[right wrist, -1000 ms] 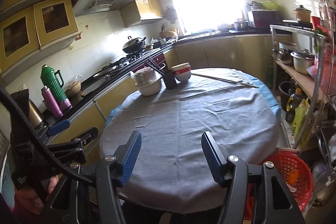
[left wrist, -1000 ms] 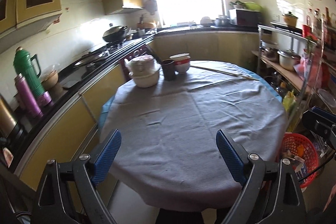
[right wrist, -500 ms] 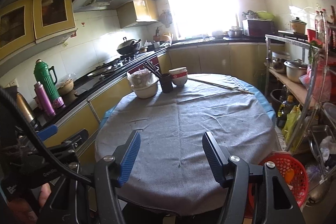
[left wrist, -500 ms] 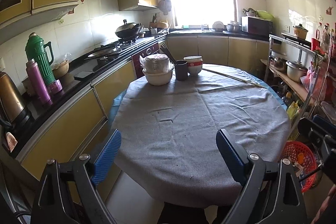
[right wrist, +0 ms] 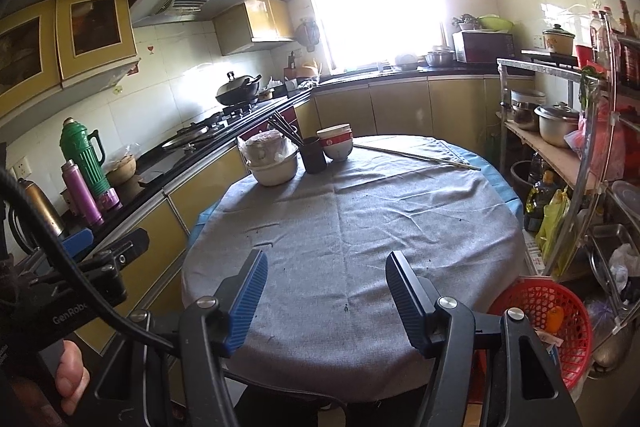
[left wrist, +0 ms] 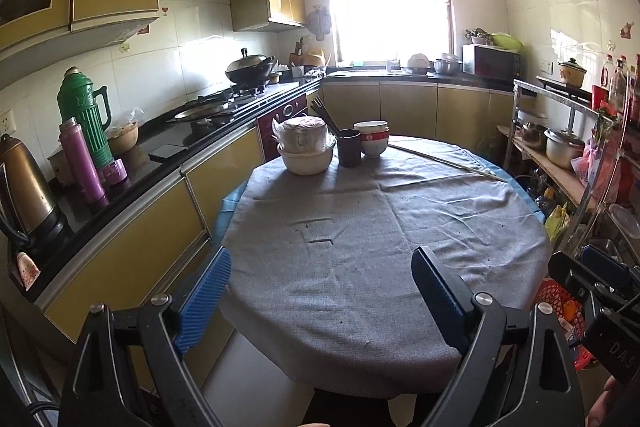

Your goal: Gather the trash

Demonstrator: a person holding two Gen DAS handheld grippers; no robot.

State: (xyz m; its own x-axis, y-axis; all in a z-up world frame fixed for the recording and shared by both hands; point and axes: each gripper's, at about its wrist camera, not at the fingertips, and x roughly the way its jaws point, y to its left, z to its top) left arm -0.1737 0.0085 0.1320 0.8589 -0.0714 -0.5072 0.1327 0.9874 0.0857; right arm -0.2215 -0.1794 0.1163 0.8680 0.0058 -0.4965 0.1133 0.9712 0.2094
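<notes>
A round table with a grey cloth [left wrist: 380, 227] fills both views; only small dark crumbs lie on the cloth [right wrist: 352, 227]. A red mesh basket [right wrist: 548, 315] with scraps in it stands on the floor right of the table, and shows partly in the left wrist view [left wrist: 556, 299]. My left gripper [left wrist: 320, 291] is open and empty at the table's near edge. My right gripper [right wrist: 326, 291] is open and empty, also at the near edge. No piece of trash between either pair of fingers.
Stacked bowls [left wrist: 306, 147], a dark cup with chopsticks [left wrist: 348, 147] and a red-banded bowl [left wrist: 372, 143] stand at the table's far side. A counter with flasks [left wrist: 84, 131] runs along the left. A metal shelf rack [right wrist: 560, 155] stands at the right.
Both grippers have risen and pulled back a little from the table, so more of the room shows. Both stayed open and empty.
</notes>
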